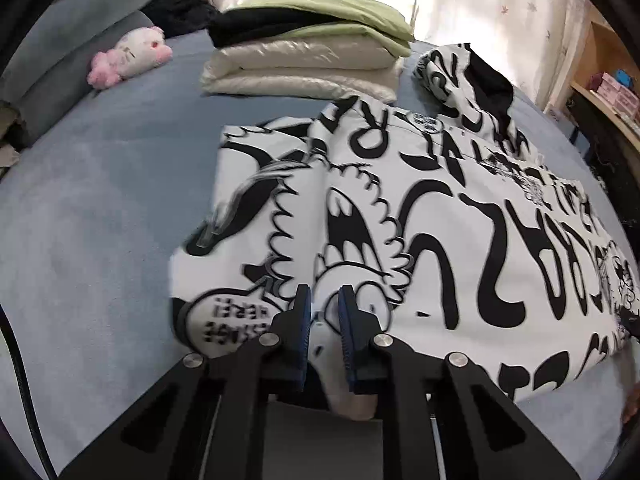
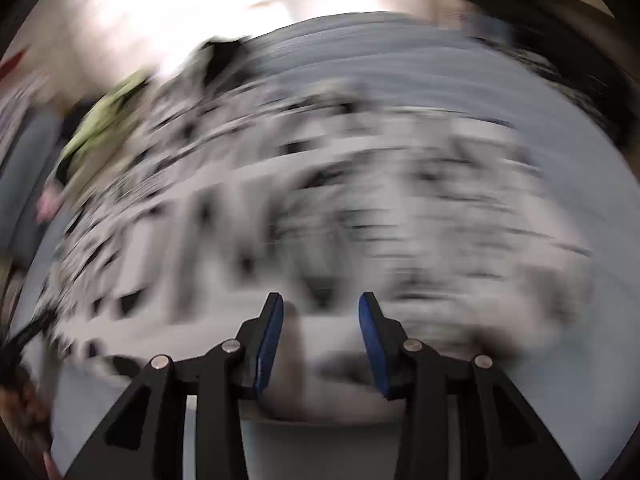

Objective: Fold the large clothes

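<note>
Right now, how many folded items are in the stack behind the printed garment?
3: shiny cream-white padded quilt at the bottom, black folded fabric in the middle, light green folded blanket on top. More may be hidden between layers.

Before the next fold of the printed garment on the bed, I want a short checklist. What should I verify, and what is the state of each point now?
1. Printed garment lies spread on the bed: ok.
2. Left gripper free of cloth: ok; its jaws stand a little apart above the near edge, nothing pinched.
3. Right gripper free of cloth: ok; jaws apart, empty gap.
4. Right wrist view sharp enough to aim: not ok, heavily blurred.
5. Stack of folded bedding clear of the garment: cannot tell; their edges lie very close.
6. Plush toy out of the way: ok, far to the left.
</note>
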The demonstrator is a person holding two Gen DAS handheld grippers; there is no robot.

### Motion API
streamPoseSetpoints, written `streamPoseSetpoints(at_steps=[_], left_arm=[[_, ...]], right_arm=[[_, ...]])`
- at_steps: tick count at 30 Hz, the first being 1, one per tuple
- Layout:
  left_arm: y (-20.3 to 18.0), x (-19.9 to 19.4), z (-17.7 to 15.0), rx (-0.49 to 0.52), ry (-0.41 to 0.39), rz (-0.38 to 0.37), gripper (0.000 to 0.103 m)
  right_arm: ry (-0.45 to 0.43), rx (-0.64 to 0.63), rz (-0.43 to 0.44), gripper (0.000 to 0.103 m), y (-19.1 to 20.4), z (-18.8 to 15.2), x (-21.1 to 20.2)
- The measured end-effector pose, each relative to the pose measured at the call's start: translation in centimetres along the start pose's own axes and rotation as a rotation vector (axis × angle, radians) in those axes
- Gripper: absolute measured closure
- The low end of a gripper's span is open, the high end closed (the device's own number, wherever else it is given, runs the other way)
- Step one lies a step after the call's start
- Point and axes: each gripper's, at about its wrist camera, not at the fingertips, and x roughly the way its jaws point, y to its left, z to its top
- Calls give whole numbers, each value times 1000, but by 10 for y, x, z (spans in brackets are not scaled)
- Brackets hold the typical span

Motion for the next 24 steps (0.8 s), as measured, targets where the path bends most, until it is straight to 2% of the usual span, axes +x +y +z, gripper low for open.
streamPoseSetpoints(at_steps=[1, 2, 4, 8, 21, 24], left_arm=[[0, -1, 1, 3, -8, 15, 89], [0, -1, 1, 1, -8, 17, 89], [0, 0, 0, -7, -3, 19, 89], [-2, -1, 0, 0, 3, 25, 89], [4, -8, -9, -19, 7, -20, 89], [2, -8, -10, -9, 2, -29, 85]], right_arm=[[-16, 59, 65, 74, -20, 1, -7], [-15, 97, 86, 82, -32, 1, -11], [-27, 94, 70, 86, -36, 0, -14], [-43, 61, 21, 84, -26, -9, -15], [-26, 86, 23, 82, -27, -26, -16], [-29, 68, 3, 82, -24, -26, -16]])
